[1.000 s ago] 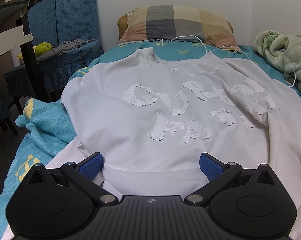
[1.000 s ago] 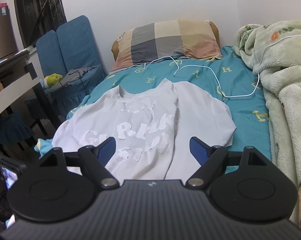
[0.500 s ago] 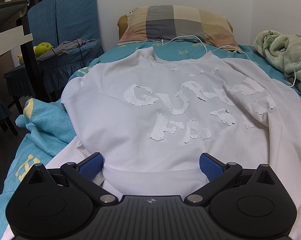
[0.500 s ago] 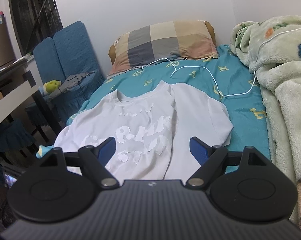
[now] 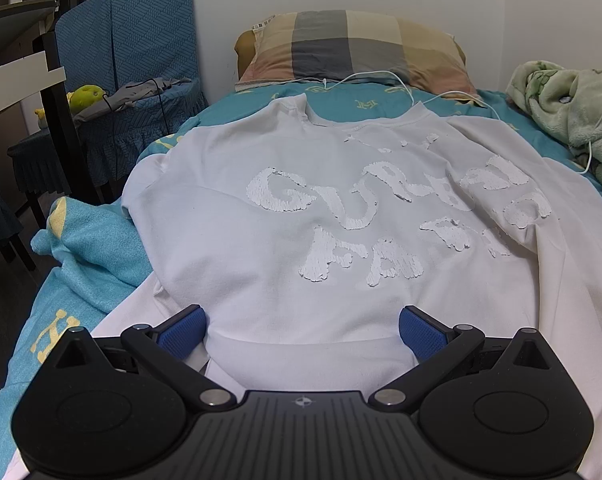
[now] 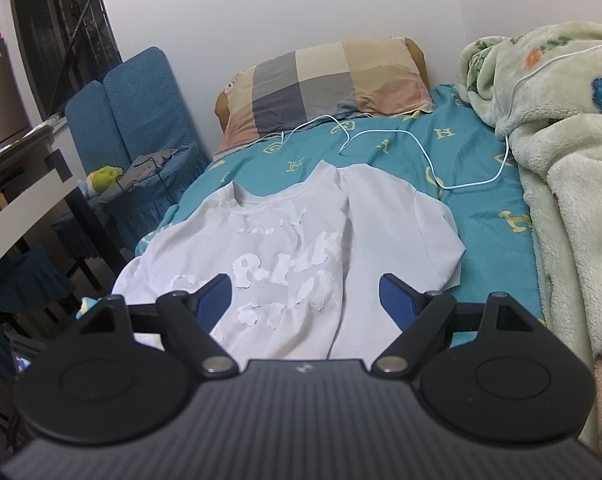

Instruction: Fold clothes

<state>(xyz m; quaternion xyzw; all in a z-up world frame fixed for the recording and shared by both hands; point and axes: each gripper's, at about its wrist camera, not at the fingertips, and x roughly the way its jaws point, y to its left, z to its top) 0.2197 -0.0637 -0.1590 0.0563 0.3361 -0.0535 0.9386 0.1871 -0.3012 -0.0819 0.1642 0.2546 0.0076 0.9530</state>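
A white T-shirt [image 5: 285,208] with raised white lettering lies front-up on a bed covered by a teal sheet [image 6: 477,184] printed with pale yellow letter motifs; its collar points toward the headboard end, and in the right wrist view its right side is folded inward along a lengthwise crease, the sleeve lying flat beside it. The left gripper [image 5: 303,330] hovers low over the shirt's hem with its 2 blue-padded fingers spread wide, nothing pinched between them. The right gripper [image 6: 307,298] sits higher and farther back, its jaws also wide apart and empty, the shirt's lettering showing in the gap. A plaid pillow [image 6: 325,84] in grey, tan and pink leans against the white wall [image 6: 285,4] at the head of the bed, and a white cable [image 6: 425,152] loops across the sheet in front of it. A pale green fleece blanket [image 6: 561,168] is heaped along the right edge of the mattress. To the left of the bed stand blue-covered chairs [image 5: 125,40], one holding a grey garment and a yellow-green plush toy [image 5: 87,94].
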